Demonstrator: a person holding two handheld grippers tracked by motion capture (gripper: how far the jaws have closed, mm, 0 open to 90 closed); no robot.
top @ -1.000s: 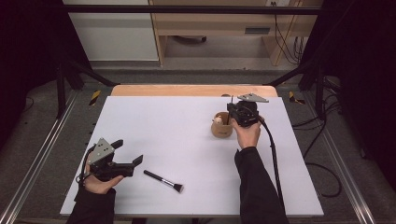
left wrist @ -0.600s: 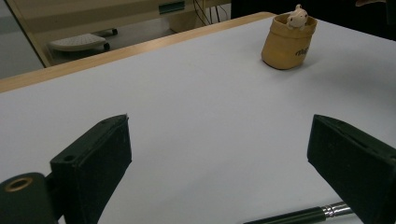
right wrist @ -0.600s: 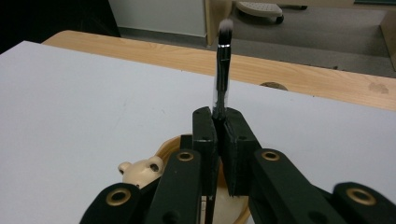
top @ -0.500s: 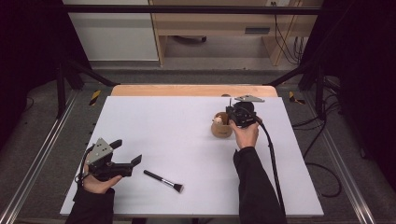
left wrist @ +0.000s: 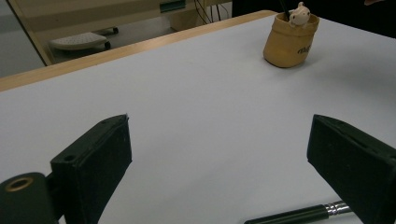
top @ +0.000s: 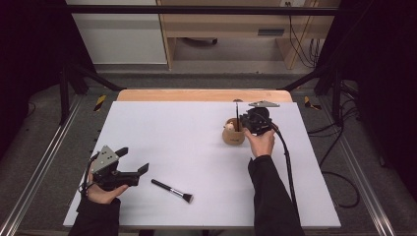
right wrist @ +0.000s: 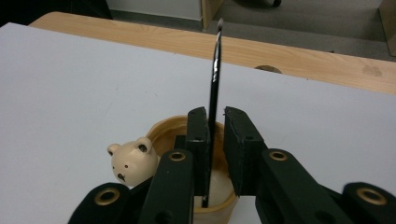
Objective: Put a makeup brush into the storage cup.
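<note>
Tan and rounded, the small ceramic pot (top: 233, 135) sits toward the far right part of the white tabletop (top: 167, 132), with a cream bear-head figure (right wrist: 132, 161) on its rim. A slim black glossy brush handle (right wrist: 214, 79) stands upright out of the pot, slightly curved at the top. The right gripper (right wrist: 215, 140) hovers right over the pot's mouth, its matte black jaws a narrow gap apart around the handle. The jaws have just been opening a little; the handle lies against the left pad (right wrist: 198, 140), with a slight gap to the other, so the grip looks loosened.

Near the front edge, left of centre, a second makeup brush (top: 172, 191) lies flat: black handle, silver ferrule, dark flared bristles pointing toward the front right. Just beside its handle end, the left gripper (top: 132, 160) rests in the person's hand at the front left corner, jaws spread wide and holding nothing; a grey three-cornered plate tops it.

White, smooth and matte, the tabletop ends at the far side in a bare light-wood strip (top: 196, 95). Beyond it lies grey carpeted floor, pale wooden furniture (top: 221, 24) and black cables (top: 300, 44); dark curtains (top: 29, 59) and metal frame rails (top: 39, 167) flank the table.
</note>
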